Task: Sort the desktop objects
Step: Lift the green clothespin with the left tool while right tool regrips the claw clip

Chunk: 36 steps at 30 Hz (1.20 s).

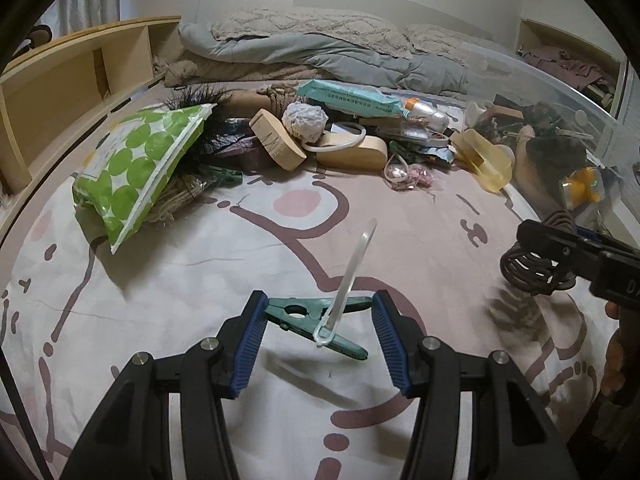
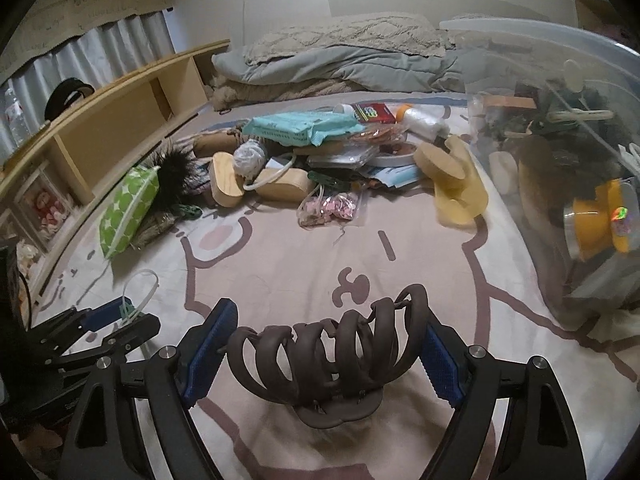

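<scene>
Dim, even indoor light, soft shadows on the bed sheet (image 1: 200,280), strong fisheye curvature and dark vignette at edges, slight motion blur at right, clear bin (image 2: 560,100) hazy.

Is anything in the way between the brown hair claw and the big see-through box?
Nothing visible blocks it. The right gripper holds the brown hair claw above bare bedsheet, and the clear box stands just to its right. The yellow plastic piece lies farther back, beside the box.

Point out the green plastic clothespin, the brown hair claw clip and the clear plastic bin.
green plastic clothespin (image 1: 298,314): left wrist view, its body.
brown hair claw clip (image 2: 332,356): right wrist view, its teeth.
clear plastic bin (image 2: 532,36): right wrist view, its rim.
</scene>
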Each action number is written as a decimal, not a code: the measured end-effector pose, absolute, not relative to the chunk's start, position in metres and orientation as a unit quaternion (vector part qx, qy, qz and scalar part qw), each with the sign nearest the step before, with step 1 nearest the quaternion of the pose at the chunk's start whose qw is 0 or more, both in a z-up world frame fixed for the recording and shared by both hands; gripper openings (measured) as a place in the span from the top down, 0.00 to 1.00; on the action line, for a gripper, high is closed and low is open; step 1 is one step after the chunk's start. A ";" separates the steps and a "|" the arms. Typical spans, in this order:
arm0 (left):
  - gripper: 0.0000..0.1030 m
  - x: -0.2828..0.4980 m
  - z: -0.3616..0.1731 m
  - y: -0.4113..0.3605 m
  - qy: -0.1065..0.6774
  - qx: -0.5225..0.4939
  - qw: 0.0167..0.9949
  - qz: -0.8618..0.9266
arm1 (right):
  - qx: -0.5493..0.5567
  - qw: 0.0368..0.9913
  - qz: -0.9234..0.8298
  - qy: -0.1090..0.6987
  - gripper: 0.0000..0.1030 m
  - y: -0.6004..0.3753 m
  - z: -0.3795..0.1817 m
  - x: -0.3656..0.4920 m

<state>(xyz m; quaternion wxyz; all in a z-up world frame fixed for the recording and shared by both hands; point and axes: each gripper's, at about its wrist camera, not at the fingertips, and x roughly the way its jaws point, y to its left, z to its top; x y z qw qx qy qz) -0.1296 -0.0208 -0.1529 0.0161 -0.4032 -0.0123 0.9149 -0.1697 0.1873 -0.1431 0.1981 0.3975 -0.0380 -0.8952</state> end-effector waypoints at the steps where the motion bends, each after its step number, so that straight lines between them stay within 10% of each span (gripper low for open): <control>1: 0.48 -0.129 -0.152 -0.021 -0.013 -0.402 0.017 0.915 | 0.395 0.200 -0.896 -0.041 0.17 0.189 -0.141 -0.168; 17: 0.48 -0.133 -0.160 -0.021 -0.014 -0.414 0.021 0.910 | 0.437 0.201 -0.877 0.019 0.14 0.158 -0.187 -0.204; 28: 0.48 -0.135 -0.160 -0.024 -0.019 -0.414 0.022 0.910 | 0.380 0.230 -0.888 -0.122 0.14 0.215 -0.133 -0.204; 36: 0.48 -0.134 -0.159 -0.024 -0.017 -0.412 0.024 0.911 | 0.465 0.169 -0.869 0.010 0.14 0.243 -0.145 -0.158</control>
